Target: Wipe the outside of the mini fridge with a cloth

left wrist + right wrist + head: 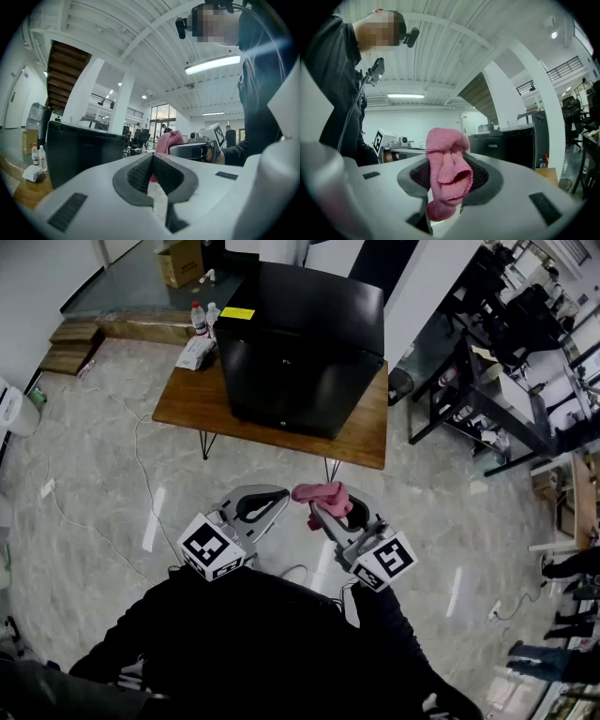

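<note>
The black mini fridge stands mid-desk, reaching the far edge. Short of the desk's near edge, the right hand-held gripper is clamped on the pink cloth. Beside it, the left hand-held gripper has its jaws together, empty.

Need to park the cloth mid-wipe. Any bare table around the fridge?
Widest bare wood on the table: near-left corner, between the mini fridge and the left edge. A narrow strip also runs along the fridge's front and right side. Far-left is crowded: bottles and a white packet.
</note>
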Motion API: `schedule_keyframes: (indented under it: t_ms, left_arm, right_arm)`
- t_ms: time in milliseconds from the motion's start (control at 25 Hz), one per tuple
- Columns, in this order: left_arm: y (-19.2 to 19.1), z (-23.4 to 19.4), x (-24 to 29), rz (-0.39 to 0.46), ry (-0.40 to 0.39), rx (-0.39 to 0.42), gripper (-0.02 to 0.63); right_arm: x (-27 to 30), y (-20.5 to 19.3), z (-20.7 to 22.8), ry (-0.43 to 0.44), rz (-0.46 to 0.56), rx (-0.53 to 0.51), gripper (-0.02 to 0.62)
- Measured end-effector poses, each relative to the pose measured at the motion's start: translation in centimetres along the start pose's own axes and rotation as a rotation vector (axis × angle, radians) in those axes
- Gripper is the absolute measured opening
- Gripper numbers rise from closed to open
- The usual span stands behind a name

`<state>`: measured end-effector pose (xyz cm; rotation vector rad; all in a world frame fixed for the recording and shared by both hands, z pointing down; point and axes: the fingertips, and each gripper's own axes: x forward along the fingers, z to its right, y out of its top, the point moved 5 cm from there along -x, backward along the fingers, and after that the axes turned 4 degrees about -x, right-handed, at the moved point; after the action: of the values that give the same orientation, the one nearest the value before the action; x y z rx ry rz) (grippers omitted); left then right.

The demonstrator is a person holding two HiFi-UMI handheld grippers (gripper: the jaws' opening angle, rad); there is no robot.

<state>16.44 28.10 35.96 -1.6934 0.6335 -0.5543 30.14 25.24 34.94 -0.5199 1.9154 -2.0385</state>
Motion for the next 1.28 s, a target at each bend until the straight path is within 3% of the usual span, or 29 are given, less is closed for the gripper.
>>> schedule_keyframes:
  t_ms: [640, 1000, 1280]
  left_arm:
    - [0.8, 0.1, -0.3, -0.002, 0.016, 0.028, 0.008]
    - [3.6, 0.8, 2.2, 0.030, 0.085, 0.063, 0.006]
    - [6.4, -0.2, 3.9, 0.041, 0.196, 0.096, 0.006]
  right_arm:
    - [-0.5, -0.2, 0.0, -0.006, 0.050, 0.050, 0.155]
    - [-2.4, 1.9, 2.6, -0.004, 0.075, -0.008, 0.160]
    - [-2.0, 4.2, 5.5, 0.043, 0.090, -0.045, 0.164]
